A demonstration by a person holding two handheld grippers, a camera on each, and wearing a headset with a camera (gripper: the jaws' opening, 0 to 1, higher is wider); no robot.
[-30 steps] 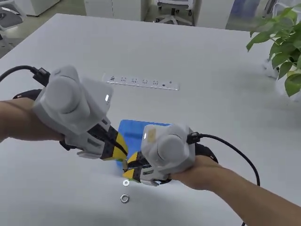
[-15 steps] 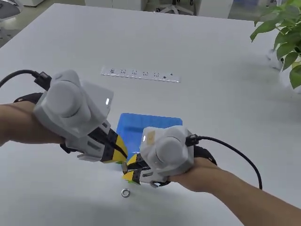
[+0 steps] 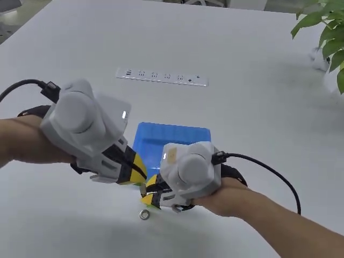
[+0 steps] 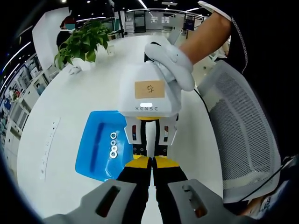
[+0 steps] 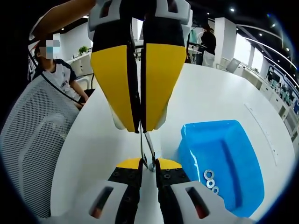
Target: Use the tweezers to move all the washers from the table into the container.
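Note:
My left gripper (image 3: 141, 180) and right gripper (image 3: 148, 196) meet tip to tip just in front of the blue container (image 3: 177, 137). Both are shut on the thin metal tweezers (image 5: 145, 147). In the right gripper view the left gripper (image 5: 140, 127) clamps the tweezers' upper part. The right gripper (image 5: 148, 165) pinches the prongs together lower down. I cannot tell whether the tweezers hold a washer. One washer (image 3: 144, 214) lies on the white table below the grippers. A few washers (image 4: 113, 145) rest inside the container (image 4: 96, 154).
A white power strip (image 3: 161, 78) lies further back on the table. Plant leaves (image 3: 325, 32) hang over the far right corner. A cable (image 3: 269, 174) trails from the right gripper. A mesh chair (image 5: 32, 149) stands beside the table and a person (image 5: 58, 74) sits beyond it.
A second ago two washers lay on the table under the grippers, and now only one does. The grippers have stayed together by the container's near edge while the head view shifted.

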